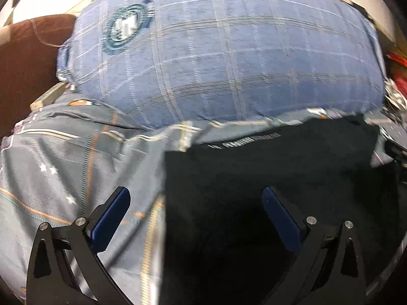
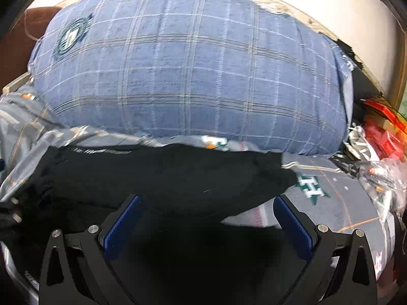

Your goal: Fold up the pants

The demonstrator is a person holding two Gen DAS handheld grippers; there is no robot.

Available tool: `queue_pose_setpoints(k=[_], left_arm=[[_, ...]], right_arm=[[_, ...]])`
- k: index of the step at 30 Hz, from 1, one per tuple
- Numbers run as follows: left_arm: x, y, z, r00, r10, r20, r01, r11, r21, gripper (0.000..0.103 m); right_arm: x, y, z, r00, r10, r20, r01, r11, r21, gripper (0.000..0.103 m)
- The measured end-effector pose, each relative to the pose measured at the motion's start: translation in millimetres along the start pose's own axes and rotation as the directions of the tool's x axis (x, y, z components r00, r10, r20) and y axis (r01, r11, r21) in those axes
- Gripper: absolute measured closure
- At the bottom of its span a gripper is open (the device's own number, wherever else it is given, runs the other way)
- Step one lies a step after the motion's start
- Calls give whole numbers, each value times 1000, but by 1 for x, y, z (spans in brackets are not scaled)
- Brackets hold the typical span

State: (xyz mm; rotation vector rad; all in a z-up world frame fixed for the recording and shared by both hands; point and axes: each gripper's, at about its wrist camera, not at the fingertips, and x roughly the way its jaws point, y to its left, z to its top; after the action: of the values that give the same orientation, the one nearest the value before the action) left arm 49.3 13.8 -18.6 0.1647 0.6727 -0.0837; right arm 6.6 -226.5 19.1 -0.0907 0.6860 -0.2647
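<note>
- The black pants (image 1: 267, 178) lie spread flat on the grey patterned bedsheet (image 1: 63, 165), right in front of both grippers.
- The left gripper (image 1: 195, 200) hangs over the pants' left edge, jaws spread wide and holding nothing; its left blue pad (image 1: 112, 218) is over the sheet, its right pad over the black cloth.
- From the right wrist view, the right gripper (image 2: 207, 209) is spread wide as well, nothing between its pads (image 2: 122, 225), and it hovers over the pants (image 2: 165, 175) near their right edge.
- The far edge of the pants shows a strip of white lettering (image 1: 250, 140), too blurred to read.
- Behind the pants sits a big blue plaid pillow (image 1: 223, 58) with a round teal emblem (image 1: 126, 29) near its upper left corner; the pillow's front edge is just beside the pants' far edge.
- The sheet (image 2: 343, 203) carries orange lines, small white stars and green-and-white letters just right of the pants.
- A brown cushion or headboard (image 1: 28, 63) stands to the left of the pillow; I cannot tell which.
- On the far right there is a jumble of red packaging (image 2: 381, 129) and crinkly clear plastic (image 2: 386, 175) at the bed's edge.
- Both views are a bit smeared.
</note>
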Motion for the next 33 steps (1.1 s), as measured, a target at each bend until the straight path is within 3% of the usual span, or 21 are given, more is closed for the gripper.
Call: queue_pose_setpoints(k=[4,7,11,13,16,20,23,26,28,29,33], left_arm=[[26,41,28,995,59,-84,-70,989,-130,0],[58,67,46,981,89,-172,-123,972,-199,0],[105,87,49,944,39,-327,-137,949,-283,0],[122,87,46,932,-8,-363,-112,945,-307,0],[136,77,44,931,-76,-357,-42,949,-312,0],[156,61,46,907,-233,-351,117,940,-320,16],[162,53,46,883,-307,-356,192,927,-323,26],[164,43,45,879,-310,-363,205,932,-300,30],[165,44,43,876,-320,-362,208,926,-316,43],[166,46,43,878,-323,-353,206,921,-330,49],[164,57,46,881,-358,-309,225,892,-392,67]], right_arm=[[21,-45,7,999,26,-42,-22,997,78,0],[47,-89,13,994,37,-102,-19,986,168,0],[82,-132,33,987,20,-162,17,975,221,0],[102,-146,49,983,53,-178,-12,974,224,1],[133,-153,67,967,121,-223,-75,976,204,2],[168,-168,88,951,149,-269,-92,972,215,5],[186,-183,96,943,171,-285,-94,960,265,8],[207,-189,94,934,162,-319,-68,956,287,13],[222,-189,89,920,176,-350,-65,949,308,29],[230,-191,84,910,188,-369,-63,943,326,31],[249,-193,67,899,189,-394,-35,929,367,33]])
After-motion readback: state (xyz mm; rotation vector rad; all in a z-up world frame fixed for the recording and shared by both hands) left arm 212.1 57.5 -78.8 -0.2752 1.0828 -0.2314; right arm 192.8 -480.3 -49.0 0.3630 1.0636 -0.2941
